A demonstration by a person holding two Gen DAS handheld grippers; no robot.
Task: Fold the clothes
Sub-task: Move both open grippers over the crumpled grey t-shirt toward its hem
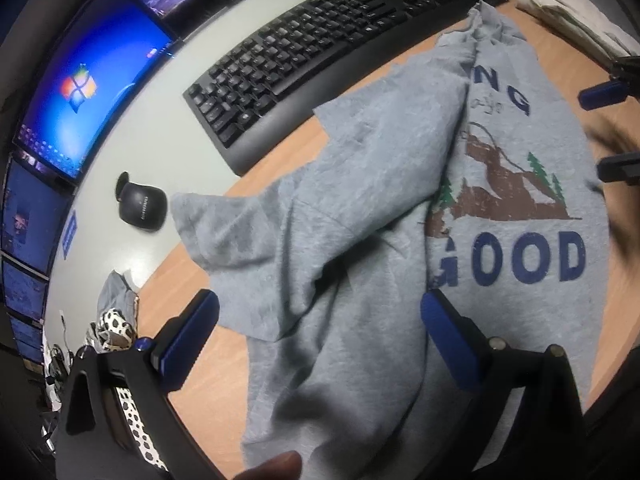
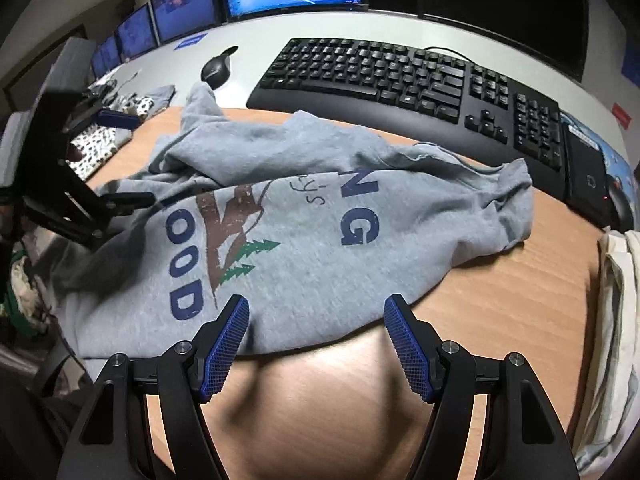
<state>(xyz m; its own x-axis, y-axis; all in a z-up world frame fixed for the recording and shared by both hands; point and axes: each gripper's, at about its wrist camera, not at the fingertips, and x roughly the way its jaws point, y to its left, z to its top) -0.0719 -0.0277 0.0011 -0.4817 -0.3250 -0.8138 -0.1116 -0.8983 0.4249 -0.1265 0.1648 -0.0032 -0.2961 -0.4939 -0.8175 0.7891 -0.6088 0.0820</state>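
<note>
Hovering released over crumpled shirt [image 2: 304, 224] on worktop [image 2: 500, 300]: left gripper [image 1: 320, 340] at 9 o'clock, right gripper [image 2: 316, 344] at 6. Flattening pending; next, pinching an edge.

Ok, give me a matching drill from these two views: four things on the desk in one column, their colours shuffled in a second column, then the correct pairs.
Things:
1. T-shirt
2. keyboard
3. folded cloth
4. gripper pads

Colours:
A. black
B. blue
C. grey with a printed design
D. off-white

Pairs: 1-C, 2-A, 3-D, 4-B
</note>
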